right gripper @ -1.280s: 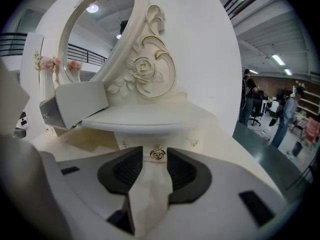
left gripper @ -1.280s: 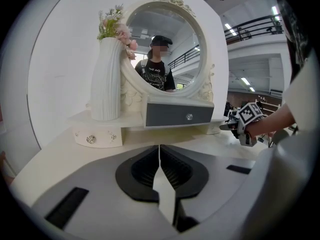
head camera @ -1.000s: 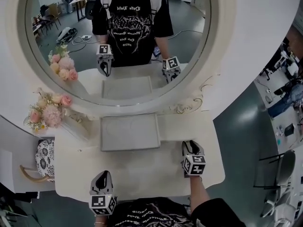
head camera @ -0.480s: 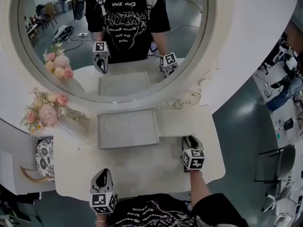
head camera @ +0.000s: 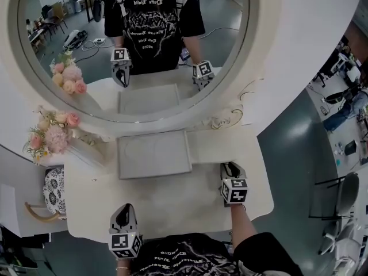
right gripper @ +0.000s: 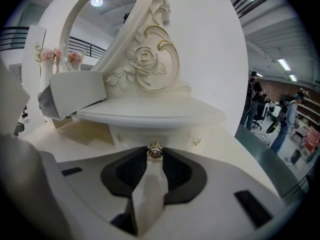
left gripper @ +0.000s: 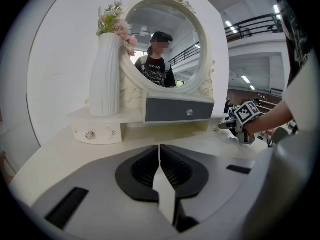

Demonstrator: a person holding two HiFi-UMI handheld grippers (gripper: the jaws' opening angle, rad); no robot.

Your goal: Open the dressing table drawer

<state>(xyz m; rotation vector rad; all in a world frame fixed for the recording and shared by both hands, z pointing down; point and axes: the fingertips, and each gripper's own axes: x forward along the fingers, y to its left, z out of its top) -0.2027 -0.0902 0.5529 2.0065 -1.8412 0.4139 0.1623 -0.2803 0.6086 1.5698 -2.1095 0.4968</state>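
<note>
Right tongs (head camera: 229,168): narrow and closing, with the knob between the ribbed black pads, which look to touch its two sides.
Knob (right gripper: 155,150): small, round, faceted, gold-rimmed.
Drawer (right gripper: 175,134): I see it shut at the desk's right end, a cream front under a curved shelf (tiny gilt sprigs either side of the knob).
Left tongs (left gripper: 159,151): pads together with nothing between them, over the desk's near edge, well apart from the drawer.
Desk (head camera: 172,200): smooth cream top with rounded edges.
Mirror (head camera: 144,39): round, in a cream frame with a carved rose (right gripper: 145,59) and gilt-edged scrolls.
Grey drawer (left gripper: 178,109): flat matte front with a crystal knob, centred below the mirror.
Vase (left gripper: 105,74): white, ribbed, slightly twisted, holding pink flowers.
Writing: the T-shirt print reflected in the mirror is reversed, and I cannot read it.
</note>
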